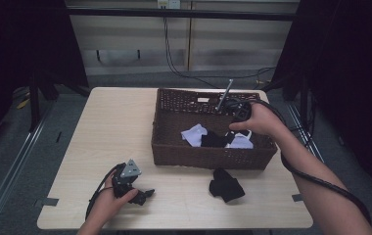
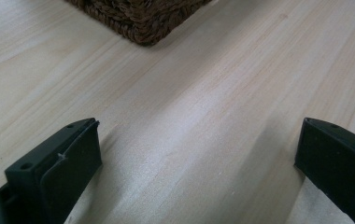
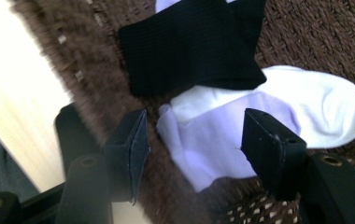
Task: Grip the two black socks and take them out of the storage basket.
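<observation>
A brown wicker basket [image 1: 174,147] stands at the table's middle right. Inside lie a white sock [image 1: 194,133], a black sock [image 1: 216,139] and another white sock [image 1: 242,142]. My right gripper [image 1: 235,128] hangs inside the basket, open. In the right gripper view its jaws straddle a white sock [image 3: 213,144] without touching it, and the black sock [image 3: 194,46] lies just beyond. A second black sock [image 1: 225,185] rests on the table in front of the basket. My left gripper [image 1: 142,193] lies low at the table's front left, open over bare wood [image 2: 199,123].
The light wooden table [image 1: 110,122] has free room to the left of the basket. A basket corner [image 2: 138,18] shows ahead of the left gripper. A thin metal rod [image 1: 224,95] leans over the basket's far rim. Cables trail behind the table.
</observation>
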A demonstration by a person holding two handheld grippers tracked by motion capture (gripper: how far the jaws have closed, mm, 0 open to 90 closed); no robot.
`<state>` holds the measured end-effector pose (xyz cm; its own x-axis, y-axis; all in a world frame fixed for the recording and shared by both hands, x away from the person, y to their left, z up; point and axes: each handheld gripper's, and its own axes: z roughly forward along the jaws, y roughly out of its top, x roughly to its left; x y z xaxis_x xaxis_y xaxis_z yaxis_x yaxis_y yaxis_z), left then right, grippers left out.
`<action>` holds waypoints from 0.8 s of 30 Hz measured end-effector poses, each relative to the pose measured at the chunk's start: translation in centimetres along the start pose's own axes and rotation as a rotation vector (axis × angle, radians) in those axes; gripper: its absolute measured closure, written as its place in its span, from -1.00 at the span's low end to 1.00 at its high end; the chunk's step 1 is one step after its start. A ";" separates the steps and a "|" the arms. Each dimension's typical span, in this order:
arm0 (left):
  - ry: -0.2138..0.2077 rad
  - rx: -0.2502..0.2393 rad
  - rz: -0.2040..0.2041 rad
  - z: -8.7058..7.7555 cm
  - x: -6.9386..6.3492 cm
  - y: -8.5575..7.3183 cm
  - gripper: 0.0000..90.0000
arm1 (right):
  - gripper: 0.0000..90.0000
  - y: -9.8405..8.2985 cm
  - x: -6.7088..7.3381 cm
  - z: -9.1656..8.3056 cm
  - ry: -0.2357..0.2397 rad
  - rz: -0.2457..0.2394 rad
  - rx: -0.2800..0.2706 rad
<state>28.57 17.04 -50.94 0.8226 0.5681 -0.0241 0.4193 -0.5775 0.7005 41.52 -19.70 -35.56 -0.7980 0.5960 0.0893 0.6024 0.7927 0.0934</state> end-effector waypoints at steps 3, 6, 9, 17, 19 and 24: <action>-0.002 0.002 0.004 0.0 0.0 0.0 -1.00 | -0.11 0.7 -0.4 1.1 0.001 -0.001 0.009; -0.003 0.002 0.003 0.0 0.0 0.0 -1.00 | -0.12 1.1 -0.5 1.7 0.004 0.001 0.005; -0.003 0.002 0.003 0.0 0.0 0.0 -1.00 | -0.13 1.5 -0.7 2.7 0.005 -0.004 0.008; -0.001 0.002 0.002 0.0 0.0 0.0 -1.00 | -0.15 2.7 -0.6 5.8 0.029 -0.014 0.013; 0.000 0.002 0.003 0.0 0.0 0.0 -1.00 | -0.16 2.8 -0.7 6.7 0.039 -0.020 0.006; -0.002 -0.001 -0.002 0.0 0.0 0.0 -1.00 | -0.19 3.1 -0.4 8.4 0.037 -0.053 0.010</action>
<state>28.56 17.02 -50.97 0.8227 0.5678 -0.0266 0.4202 -0.5760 0.7011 43.56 -16.41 -43.68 -0.8276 0.5480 0.1215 0.5589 0.8245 0.0886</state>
